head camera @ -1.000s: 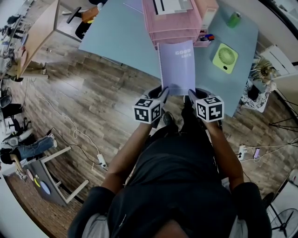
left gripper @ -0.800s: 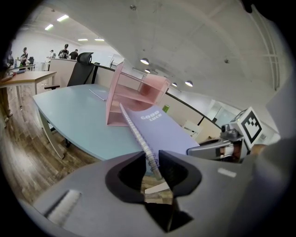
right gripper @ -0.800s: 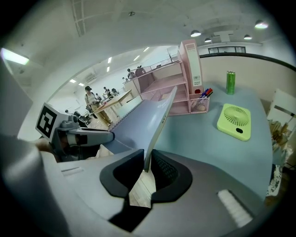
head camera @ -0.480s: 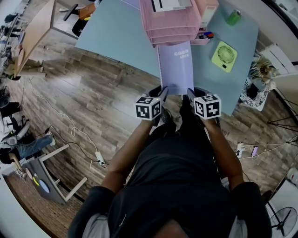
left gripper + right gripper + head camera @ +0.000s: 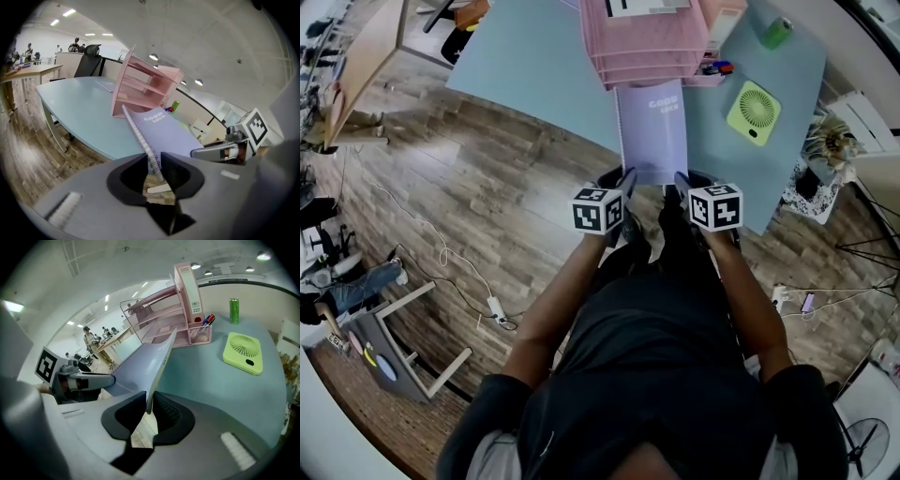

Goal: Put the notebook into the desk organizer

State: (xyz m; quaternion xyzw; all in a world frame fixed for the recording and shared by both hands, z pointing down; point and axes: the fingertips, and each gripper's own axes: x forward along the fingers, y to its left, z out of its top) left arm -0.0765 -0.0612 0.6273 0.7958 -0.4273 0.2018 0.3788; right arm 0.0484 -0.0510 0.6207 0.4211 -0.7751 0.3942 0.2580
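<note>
1. Notebook [image 5: 652, 131], lilac and spiral-bound, is held level between my two tongs, with its near end out past the near edge of the bench [image 5: 534, 66].
2. My left tongs [image 5: 157, 161] are closed tight on the spiral binding at the near left corner.
3. My right tongs [image 5: 149, 404] are pinched on the plain edge at the near right corner, with only the cover's thickness between the jaws.
4. The notebook's far edge reaches the lowest tray of the pink desk organizer [image 5: 652, 42]. I cannot tell whether it has gone in.
5. The bench is pale blue. To the right of the notebook lies a flat green fan [image 5: 754, 112], with a green can [image 5: 775, 33] farther off. A mesh cup of pens [image 5: 717, 68] stands against the organizer's right side.
6. Below me is a wood-plank floor [image 5: 487, 206] with loose cables at the left. The left gripper view shows other desks, an office chair [image 5: 89, 58] and people at the far end of the room.
7. Compared with a second ago, both tongs and the notebook stand slightly farther in toward the organizer. The grip at both corners is unchanged.
</note>
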